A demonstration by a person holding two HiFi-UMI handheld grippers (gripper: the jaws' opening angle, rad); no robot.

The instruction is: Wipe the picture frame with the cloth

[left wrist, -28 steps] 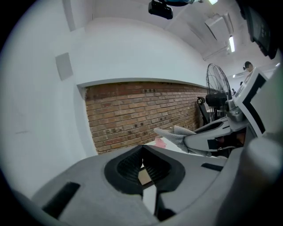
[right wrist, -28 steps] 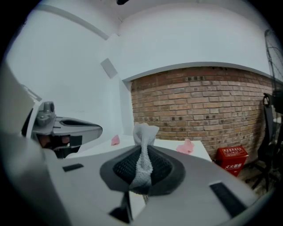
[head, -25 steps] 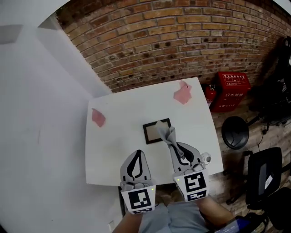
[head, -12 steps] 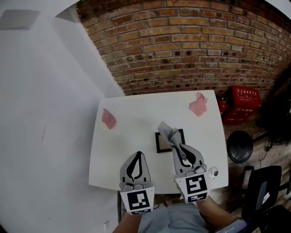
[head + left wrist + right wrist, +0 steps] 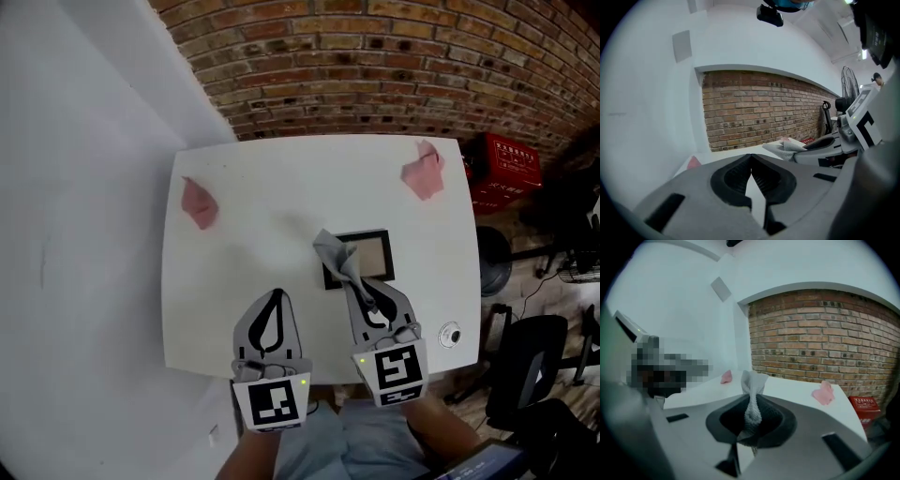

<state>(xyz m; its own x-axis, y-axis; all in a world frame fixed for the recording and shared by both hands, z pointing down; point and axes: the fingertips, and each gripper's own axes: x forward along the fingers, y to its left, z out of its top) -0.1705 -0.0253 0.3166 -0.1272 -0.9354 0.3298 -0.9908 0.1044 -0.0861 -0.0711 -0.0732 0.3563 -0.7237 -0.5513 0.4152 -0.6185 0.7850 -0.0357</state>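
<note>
A small dark-edged picture frame [image 5: 368, 251] lies flat on the white table [image 5: 253, 206], right of centre. My right gripper [image 5: 354, 277] is shut on a grey cloth [image 5: 335, 254], which stands up from its jaws over the frame's left part. The right gripper view shows the cloth [image 5: 753, 389] twisted between the jaws, with the frame hidden. My left gripper [image 5: 275, 292] hovers near the table's front edge, shut and empty. In the left gripper view its jaws [image 5: 751, 156] meet at the tips, and the cloth [image 5: 786, 148] shows to the right.
Two pink cloths lie on the table, one far left [image 5: 198, 202] and one far right [image 5: 424, 172]. A small round object [image 5: 451, 335] sits at the front right corner. A brick wall [image 5: 394, 66] stands behind. A red box [image 5: 502, 167] and chairs [image 5: 530, 361] are on the floor, right.
The head view has shifted, so the table now fills more of the frame. My right gripper still holds the cloth over the frame's left side. The left gripper stays shut.
</note>
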